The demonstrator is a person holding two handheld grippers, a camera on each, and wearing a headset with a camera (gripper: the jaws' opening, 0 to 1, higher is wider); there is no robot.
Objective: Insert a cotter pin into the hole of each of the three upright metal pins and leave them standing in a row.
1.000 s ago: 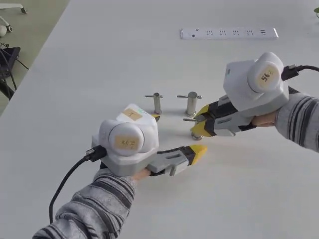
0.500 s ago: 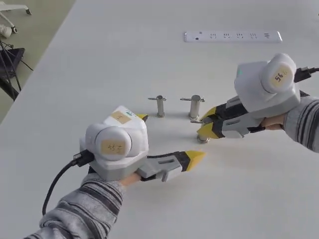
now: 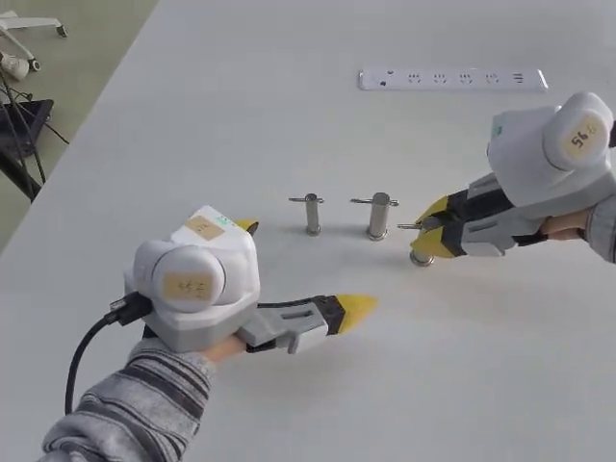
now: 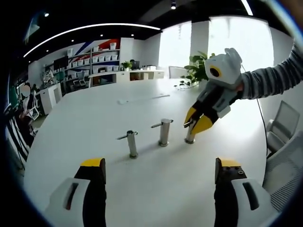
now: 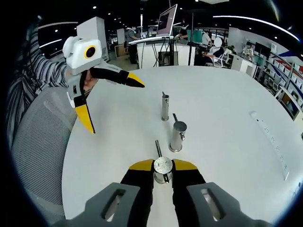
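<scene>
The right gripper (image 3: 423,240) has its jaws closed narrowly on the third metal pin (image 5: 163,166). This pin stands upright on the white table (image 3: 241,115) with a cotter pin (image 5: 157,147) through its head. The middle pin (image 3: 379,218) and the end pin (image 3: 313,215) stand upright roughly in line beside it, each with a cotter pin across its top. The left gripper (image 3: 308,265) hovers on the near side of the row, well apart from it, jaws spread wide and holding nothing.

Bright, even overhead light; soft shadows; fisheye edges warped.
</scene>
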